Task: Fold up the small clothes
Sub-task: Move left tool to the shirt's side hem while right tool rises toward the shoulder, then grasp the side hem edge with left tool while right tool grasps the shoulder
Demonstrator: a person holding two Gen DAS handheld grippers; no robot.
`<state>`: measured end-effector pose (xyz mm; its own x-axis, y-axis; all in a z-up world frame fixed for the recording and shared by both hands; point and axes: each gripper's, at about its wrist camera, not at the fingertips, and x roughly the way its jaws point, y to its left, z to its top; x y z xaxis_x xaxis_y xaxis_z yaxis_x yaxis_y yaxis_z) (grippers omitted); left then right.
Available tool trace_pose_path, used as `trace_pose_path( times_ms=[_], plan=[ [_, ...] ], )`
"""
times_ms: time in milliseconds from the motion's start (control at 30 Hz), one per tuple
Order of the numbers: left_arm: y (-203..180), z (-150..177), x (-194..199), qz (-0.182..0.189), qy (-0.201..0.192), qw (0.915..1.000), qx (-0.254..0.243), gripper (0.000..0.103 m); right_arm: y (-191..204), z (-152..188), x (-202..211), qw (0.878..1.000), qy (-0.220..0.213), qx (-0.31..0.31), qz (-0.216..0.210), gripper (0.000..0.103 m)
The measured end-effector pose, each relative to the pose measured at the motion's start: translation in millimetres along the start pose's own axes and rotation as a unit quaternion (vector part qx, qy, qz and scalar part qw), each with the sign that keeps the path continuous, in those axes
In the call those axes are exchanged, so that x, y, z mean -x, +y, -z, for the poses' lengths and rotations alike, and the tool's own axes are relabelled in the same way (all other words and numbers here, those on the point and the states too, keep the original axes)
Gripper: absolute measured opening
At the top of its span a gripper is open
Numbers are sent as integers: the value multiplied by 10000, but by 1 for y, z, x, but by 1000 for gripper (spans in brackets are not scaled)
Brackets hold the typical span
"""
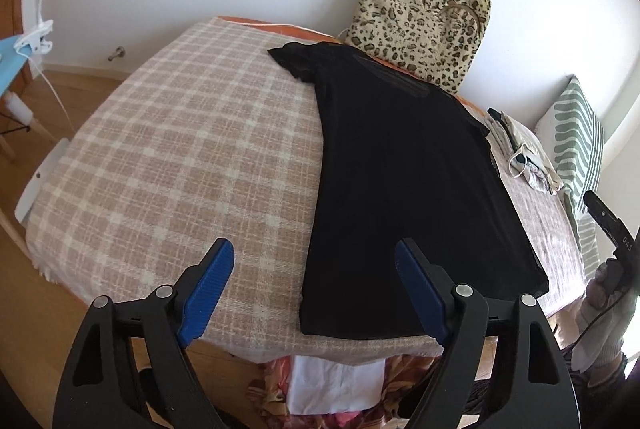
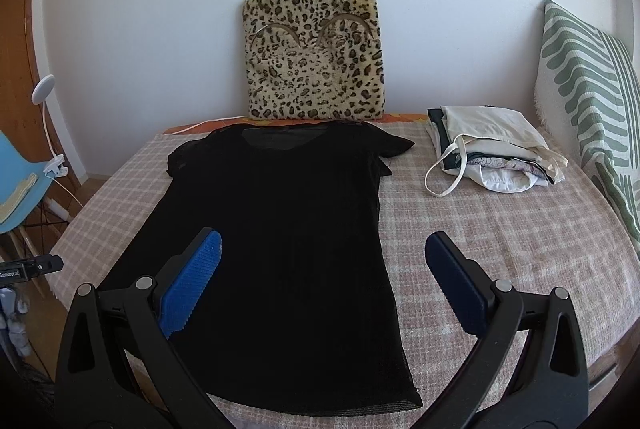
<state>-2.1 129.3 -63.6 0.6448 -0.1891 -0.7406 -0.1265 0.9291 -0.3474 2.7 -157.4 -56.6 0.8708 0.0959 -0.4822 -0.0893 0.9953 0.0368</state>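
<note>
Two blue-padded fingers of the left gripper (image 1: pixel 314 285) stand spread apart in the left wrist view, with nothing pinched between them. They hang over the near edge of the bed (image 1: pixel 160 157), which is covered in a pink and cream checked blanket. The black T-shirt (image 1: pixel 404 189) lies flat on that blanket, its hem at the near edge and its neck towards the wall; the right-hand finger (image 1: pixel 420 293) sits over the hem's near corner, the other over bare blanket. A leopard-print cushion (image 1: pixel 420 13) leans on the wall behind the shirt. Beside the shirt, towards a green-striped pillow (image 1: pixel 576 145), lies a small pile of folded clothes (image 1: pixel 520 153). At the frame's right edge a gloved hand (image 1: pixel 600 325) holds the other black tool.

In the right wrist view the right gripper (image 2: pixel 324 281) is likewise spread wide and grips nothing. The T-shirt lies spread out below it, short sleeves out to both sides, the hem nearest the camera; one finger (image 2: pixel 192 281) is over the cloth, the other over the blanket just beside the shirt's edge. The pile, topped by a cream tote bag (image 2: pixel 492 133), rests well apart from the shirt.
</note>
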Motion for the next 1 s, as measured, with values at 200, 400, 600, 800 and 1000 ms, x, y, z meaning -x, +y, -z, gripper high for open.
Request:
trace_pose_path(
  times_ms=[200,400,600,800,1000],
  plan=[
    [14,4,-11,298,298,9987,273,61,31,-31,-16,9986,4,347,-398,103],
    [5,12,-27,404,575,9974,128,54,77,-67,-51,9934,84,820,-793,103],
    [11,16,-37,432,654,9967,189,36,126,-102,-105,9864,422,932,-1286,103],
    [9,21,-49,514,837,9949,213,36,178,-135,-176,9777,959,793,-1691,103],
    [8,19,-53,509,828,9951,165,36,228,-146,-255,9701,1513,795,-1724,93]
  ],
)
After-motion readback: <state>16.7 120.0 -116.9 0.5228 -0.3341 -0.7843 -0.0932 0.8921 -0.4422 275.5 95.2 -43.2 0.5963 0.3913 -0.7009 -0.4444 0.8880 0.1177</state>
